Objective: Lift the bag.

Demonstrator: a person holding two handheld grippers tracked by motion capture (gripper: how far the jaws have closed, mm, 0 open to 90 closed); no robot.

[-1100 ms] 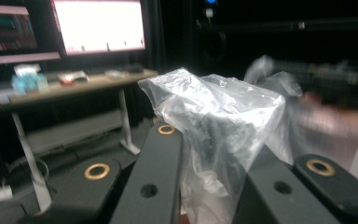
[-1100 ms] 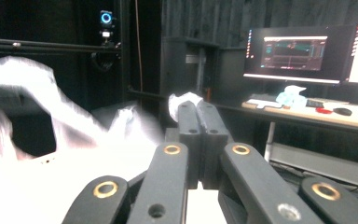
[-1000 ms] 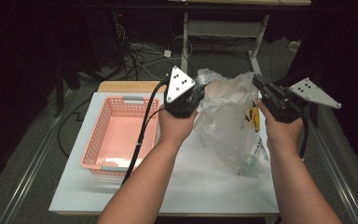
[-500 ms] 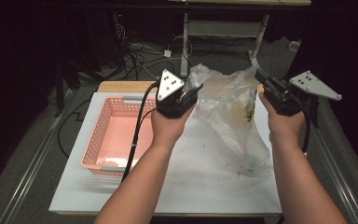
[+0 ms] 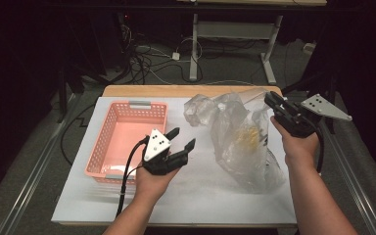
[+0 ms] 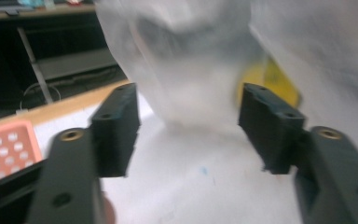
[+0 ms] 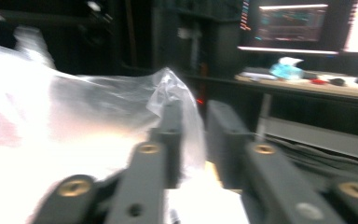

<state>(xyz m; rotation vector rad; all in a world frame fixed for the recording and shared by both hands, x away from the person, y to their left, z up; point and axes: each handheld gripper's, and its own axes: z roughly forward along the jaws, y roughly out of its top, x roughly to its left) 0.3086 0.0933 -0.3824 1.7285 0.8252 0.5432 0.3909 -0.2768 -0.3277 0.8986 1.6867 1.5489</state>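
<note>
A crumpled clear plastic bag (image 5: 245,147) with a yellow item (image 5: 248,136) inside lies on the white table top (image 5: 200,200). My left gripper (image 5: 184,137) hovers low over the table, left of the bag. Its jaws have just been opening and hold nothing. In the left gripper view the gripper (image 6: 189,121) faces the bag (image 6: 191,56) and the yellow item (image 6: 270,77). My right gripper (image 5: 270,99) is at the bag's far right edge. In the right gripper view its jaws (image 7: 195,116) have just been opening. They stand slightly apart, with a fold of the bag's film (image 7: 179,91) loose between them.
A pink perforated basket (image 5: 98,156) stands empty on the left of the table, next to my left hand; its corner (image 6: 7,144) shows in the left gripper view. Beyond the wooden far edge (image 5: 176,90) are floor cables and a desk frame (image 5: 196,44).
The left gripper let go of the bag's top, opened, and dropped down toward the near left. The bag sank onto the table. The right gripper lowered a little and its jaws parted.
</note>
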